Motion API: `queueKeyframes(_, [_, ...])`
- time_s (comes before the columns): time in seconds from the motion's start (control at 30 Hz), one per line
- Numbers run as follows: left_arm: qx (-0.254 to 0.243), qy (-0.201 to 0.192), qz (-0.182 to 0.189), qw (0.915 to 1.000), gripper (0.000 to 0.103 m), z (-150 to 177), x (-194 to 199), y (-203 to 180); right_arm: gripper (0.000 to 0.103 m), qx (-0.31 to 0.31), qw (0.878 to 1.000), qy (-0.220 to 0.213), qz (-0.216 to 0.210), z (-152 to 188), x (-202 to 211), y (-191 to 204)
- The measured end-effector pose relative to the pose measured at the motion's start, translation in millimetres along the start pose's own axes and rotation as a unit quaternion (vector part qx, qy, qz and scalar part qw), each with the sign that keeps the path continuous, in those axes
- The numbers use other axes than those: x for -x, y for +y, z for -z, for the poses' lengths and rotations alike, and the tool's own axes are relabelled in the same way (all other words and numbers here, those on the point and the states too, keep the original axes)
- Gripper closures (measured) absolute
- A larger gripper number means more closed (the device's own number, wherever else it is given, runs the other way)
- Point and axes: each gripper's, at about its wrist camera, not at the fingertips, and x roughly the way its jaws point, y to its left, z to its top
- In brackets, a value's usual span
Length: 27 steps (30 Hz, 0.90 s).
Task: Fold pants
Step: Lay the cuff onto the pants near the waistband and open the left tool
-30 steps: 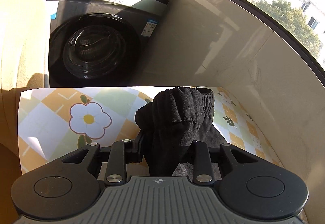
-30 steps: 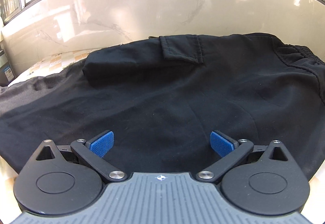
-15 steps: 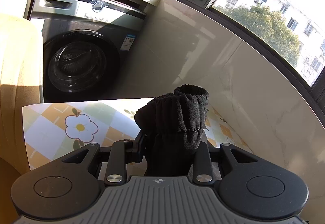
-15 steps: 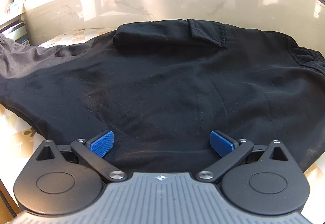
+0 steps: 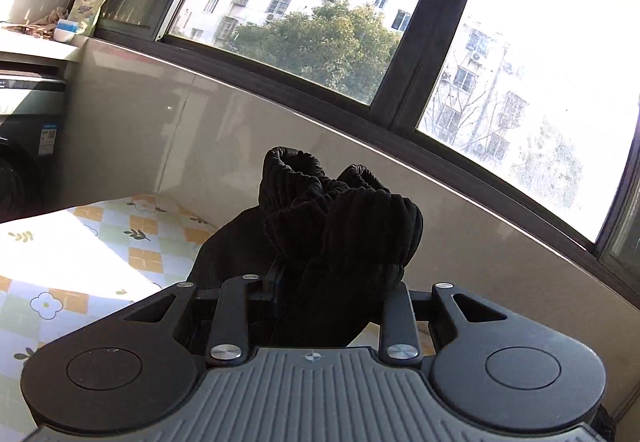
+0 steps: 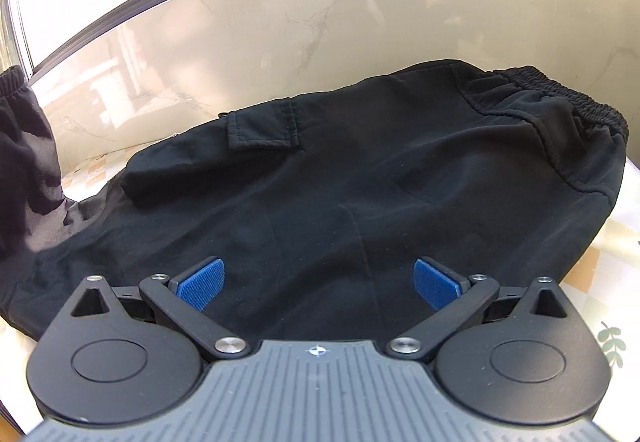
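From the left wrist view, the left gripper (image 5: 332, 298) is clamped on the bunched leg cuffs (image 5: 340, 217) of the black pants, 2 elastic hems gathered together and lifted off the flowered tablecloth (image 5: 80, 262), with the window (image 5: 320, 21) and the marble wall (image 5: 200, 137) beyond them. Holding both cuffs in 1 pinch looks deliberate: it keeps the legs stacked so they can be carried over as a single layer. From the right wrist view, the pants (image 6: 360, 181) lie spread across the table, waistband (image 6: 560, 97) to the right against the wall, a flapped cargo pocket (image 6: 264, 125) facing up, and the raised leg end (image 6: 24, 145) hanging at the far left. The right gripper (image 6: 318, 282) hovers low over the middle of the cloth with its blue pads (image 6: 202, 284) wide apart and nothing between them, likely placed there to pin or mark the fold line while the cuffs travel toward the waistband.
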Motion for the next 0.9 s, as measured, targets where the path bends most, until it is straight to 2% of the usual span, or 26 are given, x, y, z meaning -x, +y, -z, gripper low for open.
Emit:
queueKeyframes(0.17, [-0.063, 0.040, 0.053, 0.9958, 0.073, 49, -22, -85, 0.000, -0.020, 1.000, -0.007, 0.010, 4, 10, -27])
queueKeyframes(0.27, [-0.127, 0.098, 0.074, 0.9843, 0.073, 94, -43, -131, 0.000, -0.036, 0.999, -0.010, 0.012, 7, 15, -42])
queueKeyframes(0.33, [-0.155, 0.130, 0.076, 0.9763, 0.073, 118, -54, -148, 0.000, -0.044, 0.999, -0.010, 0.011, 9, 18, -49])
queueKeyframes(0.4, [-0.183, 0.161, 0.072, 0.9671, 0.070, 138, -65, -158, 0.000, -0.045, 0.999, -0.010, 0.009, 10, 19, -51])
queueKeyframes(0.43, [-0.195, 0.179, 0.072, 0.9618, 0.064, 146, -69, -162, 0.000, -0.044, 0.999, -0.010, 0.008, 10, 19, -52])
queueKeyframes(0.47, [-0.195, 0.194, 0.077, 0.9583, 0.060, 148, -73, -160, 0.000, -0.044, 0.999, -0.009, 0.008, 10, 19, -51])
queueKeyframes(0.53, [-0.179, 0.212, 0.092, 0.9564, 0.057, 144, -73, -153, 0.000, -0.045, 0.999, -0.011, 0.005, 8, 19, -50])
queueKeyframes(0.67, [-0.122, 0.229, 0.144, 0.9548, 0.054, 113, -65, -119, 0.000, -0.045, 0.999, -0.017, -0.014, 4, 17, -43])
queueKeyframes(0.8, [-0.084, 0.230, 0.193, 0.9501, 0.049, 87, -39, -87, 0.000, -0.034, 0.999, -0.014, -0.031, -3, 7, -27])
queueKeyframes(0.87, [-0.067, 0.220, 0.201, 0.9523, 0.042, 80, -32, -76, 0.000, -0.029, 0.999, -0.010, -0.036, -5, 3, -20])
queueKeyframes(0.9, [-0.062, 0.214, 0.200, 0.9541, 0.041, 81, -30, -74, 0.000, -0.025, 0.999, -0.011, -0.037, -6, 1, -15])
